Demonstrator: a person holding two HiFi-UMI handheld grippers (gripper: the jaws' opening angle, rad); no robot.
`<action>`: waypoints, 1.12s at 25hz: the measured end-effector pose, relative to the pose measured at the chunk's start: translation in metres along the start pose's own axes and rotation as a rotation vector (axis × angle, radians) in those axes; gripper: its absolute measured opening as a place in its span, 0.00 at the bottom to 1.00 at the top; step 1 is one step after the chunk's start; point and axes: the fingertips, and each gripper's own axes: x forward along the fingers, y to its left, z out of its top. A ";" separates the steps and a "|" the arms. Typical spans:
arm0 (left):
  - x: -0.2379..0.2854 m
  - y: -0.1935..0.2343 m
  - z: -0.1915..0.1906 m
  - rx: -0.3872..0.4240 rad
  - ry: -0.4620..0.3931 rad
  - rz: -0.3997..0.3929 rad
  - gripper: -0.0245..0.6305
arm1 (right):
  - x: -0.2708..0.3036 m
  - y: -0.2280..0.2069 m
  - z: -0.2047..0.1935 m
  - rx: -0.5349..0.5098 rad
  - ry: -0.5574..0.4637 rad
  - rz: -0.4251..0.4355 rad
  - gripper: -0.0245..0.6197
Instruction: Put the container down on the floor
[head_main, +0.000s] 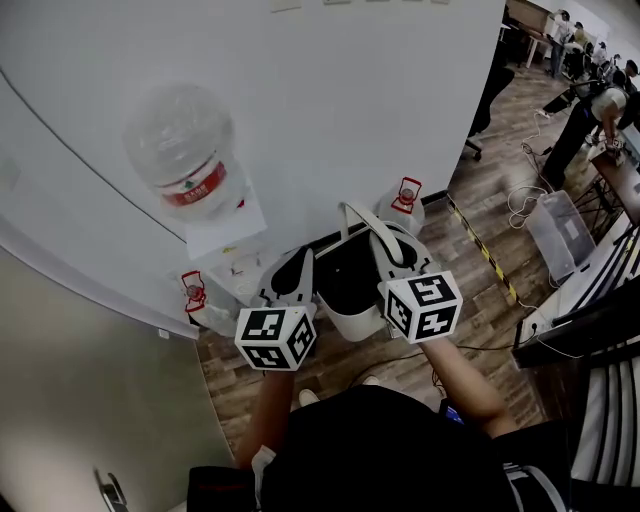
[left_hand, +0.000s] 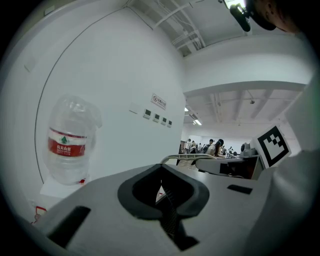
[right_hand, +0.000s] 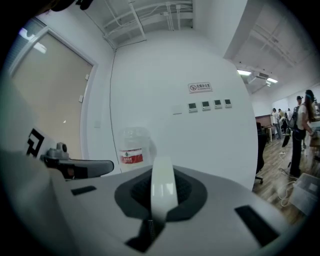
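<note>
A white container (head_main: 352, 318) with a dark inside hangs above the wooden floor, straight below me. Its thin white bail handle (head_main: 351, 212) arches over it. My right gripper (head_main: 386, 242) is shut on that handle, and the white strip (right_hand: 162, 190) runs up between its jaws in the right gripper view (right_hand: 161, 202). My left gripper (head_main: 294, 270) hovers at the container's left rim with its jaws closed and nothing visible between them (left_hand: 165, 200). From the left gripper view the handle (left_hand: 175, 157) and the right gripper (left_hand: 222, 166) show to the right.
A water dispenser with a big clear bottle (head_main: 186, 150) stands against the white wall at the left. Spare jugs sit on the floor (head_main: 405, 203) (head_main: 203, 300). Yellow-black tape (head_main: 482, 247), cables and a clear plastic box (head_main: 560, 232) lie to the right.
</note>
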 end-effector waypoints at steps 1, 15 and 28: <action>0.003 -0.004 -0.001 0.001 0.001 0.002 0.06 | -0.001 -0.005 -0.001 -0.004 0.002 0.002 0.08; 0.032 -0.014 -0.008 0.027 0.000 0.080 0.06 | 0.001 -0.044 -0.011 0.020 0.014 0.040 0.08; 0.083 0.032 0.006 0.003 -0.019 0.073 0.06 | 0.065 -0.059 -0.006 0.018 0.037 0.030 0.08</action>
